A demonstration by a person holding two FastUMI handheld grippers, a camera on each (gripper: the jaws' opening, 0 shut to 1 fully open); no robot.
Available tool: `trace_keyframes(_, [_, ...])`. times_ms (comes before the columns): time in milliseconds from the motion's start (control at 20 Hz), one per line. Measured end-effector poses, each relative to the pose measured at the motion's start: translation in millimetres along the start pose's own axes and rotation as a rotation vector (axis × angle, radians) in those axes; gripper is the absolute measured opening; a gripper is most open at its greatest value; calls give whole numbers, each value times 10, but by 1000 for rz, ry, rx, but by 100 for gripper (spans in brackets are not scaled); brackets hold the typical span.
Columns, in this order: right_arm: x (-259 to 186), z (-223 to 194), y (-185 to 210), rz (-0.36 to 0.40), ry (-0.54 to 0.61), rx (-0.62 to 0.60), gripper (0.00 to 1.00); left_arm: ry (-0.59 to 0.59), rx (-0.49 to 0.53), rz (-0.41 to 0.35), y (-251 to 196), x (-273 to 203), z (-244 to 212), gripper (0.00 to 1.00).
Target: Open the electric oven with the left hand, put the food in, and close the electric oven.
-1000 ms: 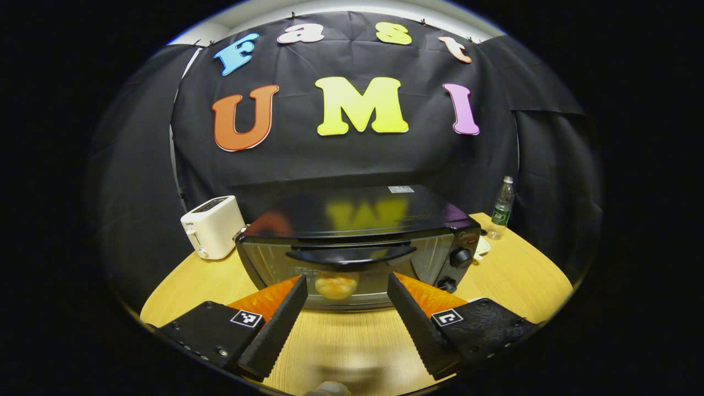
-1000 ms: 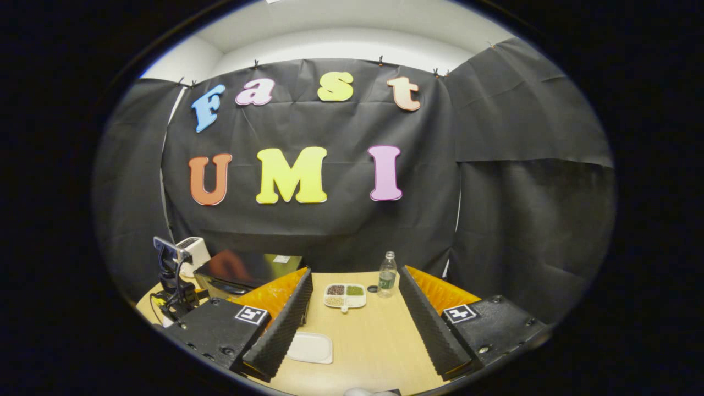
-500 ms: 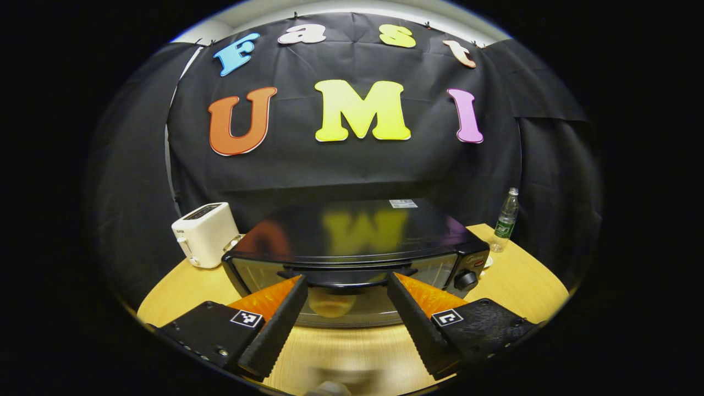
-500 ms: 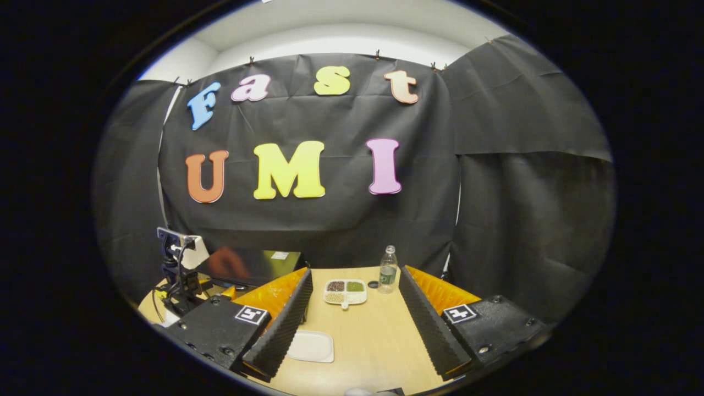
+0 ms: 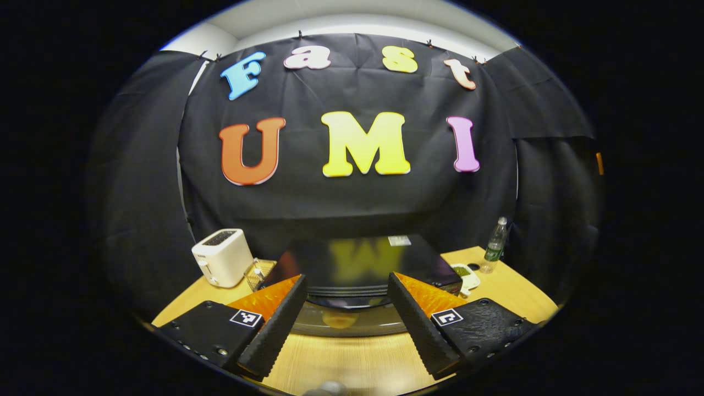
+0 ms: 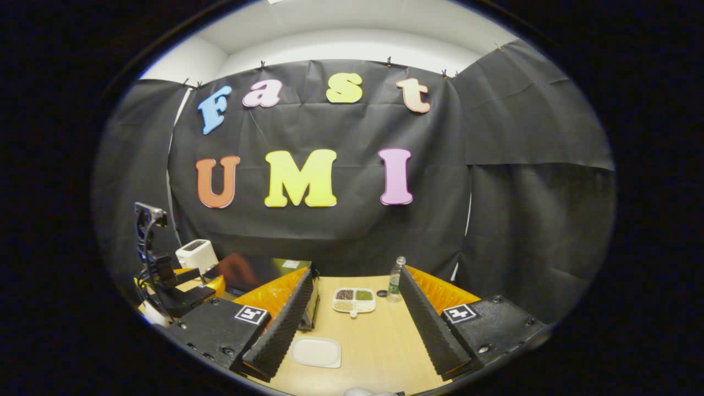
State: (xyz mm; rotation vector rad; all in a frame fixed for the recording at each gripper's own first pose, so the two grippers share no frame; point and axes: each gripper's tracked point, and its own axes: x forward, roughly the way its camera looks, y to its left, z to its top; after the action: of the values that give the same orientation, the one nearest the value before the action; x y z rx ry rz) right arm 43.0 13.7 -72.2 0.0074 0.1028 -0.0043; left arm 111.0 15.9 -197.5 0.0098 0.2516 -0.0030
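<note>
Left tongs held apart before the electric oven on the table, its door closed with food behind the glass. Right tongs apart above a white plate. Bottle label too small to read.

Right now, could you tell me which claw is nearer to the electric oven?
Left. The left claw sits open right at the electric oven door; the right claw hangs open beside the oven, over the table.

Black electric oven on table, food behind its glass door.
</note>
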Motion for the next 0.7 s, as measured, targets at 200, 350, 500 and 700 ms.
trace_keyframes(200, [-35,192,109,15,-34,-17,97,-124,-22,4,73,-422,712,96])
trace_keyframes(350, [-57,258,161,22,-34,-15,97,-169,-18,25,218,-749,1051,96])
trace_keyframes(500, [-130,308,214,22,-38,-16,97,-197,-38,31,265,-1007,1283,96])
trace_keyframes(700, [-244,419,201,13,-60,-17,97,-197,-51,43,340,-1220,1387,95])
